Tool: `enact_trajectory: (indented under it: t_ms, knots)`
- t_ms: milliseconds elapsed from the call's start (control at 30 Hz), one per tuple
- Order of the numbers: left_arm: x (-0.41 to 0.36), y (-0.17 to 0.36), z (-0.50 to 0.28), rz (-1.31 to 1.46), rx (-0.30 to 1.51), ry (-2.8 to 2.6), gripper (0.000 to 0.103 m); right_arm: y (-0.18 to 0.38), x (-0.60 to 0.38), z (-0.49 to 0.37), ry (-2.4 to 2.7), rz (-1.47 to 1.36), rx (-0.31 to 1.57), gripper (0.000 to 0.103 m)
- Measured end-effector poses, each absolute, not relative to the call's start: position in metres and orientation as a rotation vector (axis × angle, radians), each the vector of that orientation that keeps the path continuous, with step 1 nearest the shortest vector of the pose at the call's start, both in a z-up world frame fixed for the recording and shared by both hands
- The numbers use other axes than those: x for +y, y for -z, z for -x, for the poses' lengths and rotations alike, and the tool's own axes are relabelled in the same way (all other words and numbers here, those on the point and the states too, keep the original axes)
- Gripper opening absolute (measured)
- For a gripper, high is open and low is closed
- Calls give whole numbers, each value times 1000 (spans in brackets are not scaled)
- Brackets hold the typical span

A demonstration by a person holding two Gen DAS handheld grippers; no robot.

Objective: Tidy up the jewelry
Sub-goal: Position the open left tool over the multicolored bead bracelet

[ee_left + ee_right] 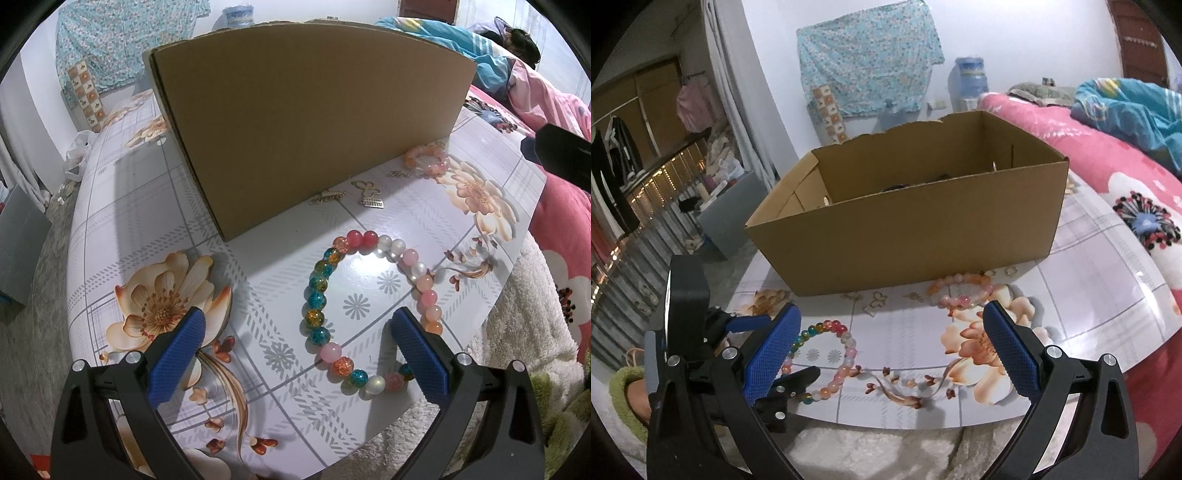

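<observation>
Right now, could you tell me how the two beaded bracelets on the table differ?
The multicolour bracelet mixes teal, amber, red, white and pink beads; the pink bracelet is only pink and peach. The multicolour one looks larger and lies near the left gripper; the pink one lies beside the cardboard box. Both are round-beaded loops lying flat.

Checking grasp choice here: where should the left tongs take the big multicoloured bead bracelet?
Pinch the teal and amber side of the bracelet, coming down from above. It lies flat as an open loop, so one pad fits inside the ring. The left tongs already straddle that side.
</observation>
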State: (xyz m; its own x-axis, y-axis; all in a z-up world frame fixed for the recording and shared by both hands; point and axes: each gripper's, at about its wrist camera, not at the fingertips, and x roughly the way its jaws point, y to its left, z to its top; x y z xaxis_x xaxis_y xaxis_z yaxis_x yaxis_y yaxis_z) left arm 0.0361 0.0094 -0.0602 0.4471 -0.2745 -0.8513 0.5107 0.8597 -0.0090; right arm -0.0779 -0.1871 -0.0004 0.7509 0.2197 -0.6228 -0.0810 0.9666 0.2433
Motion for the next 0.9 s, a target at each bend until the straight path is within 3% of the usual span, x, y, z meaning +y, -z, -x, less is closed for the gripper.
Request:
enact_trajectory:
  t_ms: [500,900]
  knots:
    - [9,61,-36,-264,997,492,99,1,-187,77,-217,-217,736,94]
    - [19,41,-32,-175,900,498,91,4,-191,76,-234,-228,748,83]
